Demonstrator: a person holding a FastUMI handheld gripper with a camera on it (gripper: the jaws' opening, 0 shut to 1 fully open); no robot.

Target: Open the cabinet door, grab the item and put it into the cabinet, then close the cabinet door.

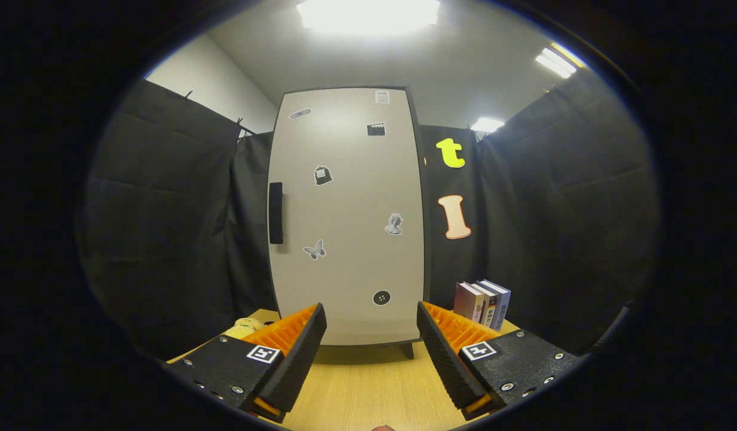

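A tall pale cabinet [347, 215] stands on the wooden table straight ahead of me, its door shut and dotted with small stickers. A black vertical handle [275, 212] sits on the door's left edge. My gripper [371, 326] is open, nothing between its fingers, and it faces the lower part of the door from a short distance. A yellowish soft item [243, 327] lies on the table just beyond the left finger, partly hidden by it.
Three books [483, 304] stand upright on the table to the right of the cabinet, beyond the right finger. Black cloth walls close in on both sides. Bare wooden tabletop [368, 383] lies between my fingers and the cabinet.
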